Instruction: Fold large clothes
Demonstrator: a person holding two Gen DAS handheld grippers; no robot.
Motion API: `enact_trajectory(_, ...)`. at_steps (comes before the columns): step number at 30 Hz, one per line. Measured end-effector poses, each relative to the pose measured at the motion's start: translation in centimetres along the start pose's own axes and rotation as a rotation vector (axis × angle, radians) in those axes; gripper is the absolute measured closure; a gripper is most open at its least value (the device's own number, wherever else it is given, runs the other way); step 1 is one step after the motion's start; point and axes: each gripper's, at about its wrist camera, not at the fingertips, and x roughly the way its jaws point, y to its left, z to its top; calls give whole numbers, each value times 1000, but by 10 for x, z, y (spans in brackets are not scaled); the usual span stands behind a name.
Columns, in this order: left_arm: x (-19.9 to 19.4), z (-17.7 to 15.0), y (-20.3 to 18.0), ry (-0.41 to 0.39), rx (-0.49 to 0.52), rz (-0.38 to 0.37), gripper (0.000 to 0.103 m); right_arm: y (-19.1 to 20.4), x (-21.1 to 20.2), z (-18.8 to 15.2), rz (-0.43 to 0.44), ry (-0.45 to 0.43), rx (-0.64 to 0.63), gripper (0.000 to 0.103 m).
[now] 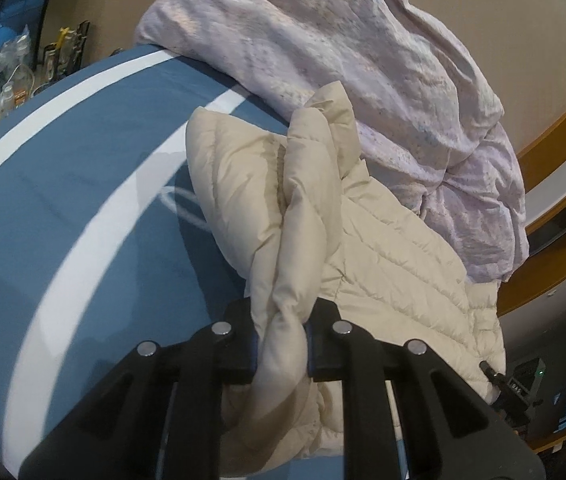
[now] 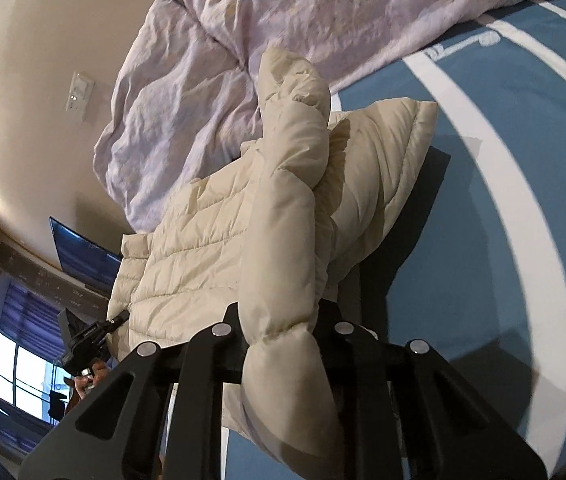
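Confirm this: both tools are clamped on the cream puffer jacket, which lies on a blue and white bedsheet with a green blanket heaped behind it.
Not quite: the heaped blanket is pale lilac, not green, as the left wrist view shows. The rest stands: the left tool and the right tool are both clamped on the cream puffer jacket, which lies on the blue and white bedsheet.

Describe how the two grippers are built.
Both the left gripper and right gripper are matte black, with flat linkage arms joined by round silver pins, triangular cutouts near the base, and blocky black fingers. No cables, markings or sleeves show.
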Motion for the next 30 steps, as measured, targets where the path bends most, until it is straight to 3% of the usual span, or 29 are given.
enact_trajectory(5, -8, -9, 15, 20, -12, -13, 84, 8, -6, -14, -84, -2, -29, 84)
enact_trajectory(7, -6, -12, 16, 27, -16, 3, 79, 19, -11, -12, -198, -27, -77, 72)
enact_trajectory(10, -6, -14, 20, 26, -31, 33, 64, 36, -20, -7, -338, -88, -145, 58)
enact_trajectory(13, -8, -18, 24, 19, -41, 54, 42, 57, -35, -3, -427, -187, -219, 54)
enact_trajectory(17, -11, -22, 26, 12, -45, 76, 31, 82, -35, -1, -417, -226, -294, 54)
enact_trajectory(25, -16, -35, 21, 3, -33, 76, 23, 121, 19, -30, -318, -93, -420, 54)
enact_trajectory(30, -21, -45, 14, -10, -9, 86, 21, 137, 38, -58, -316, -53, -508, 54)
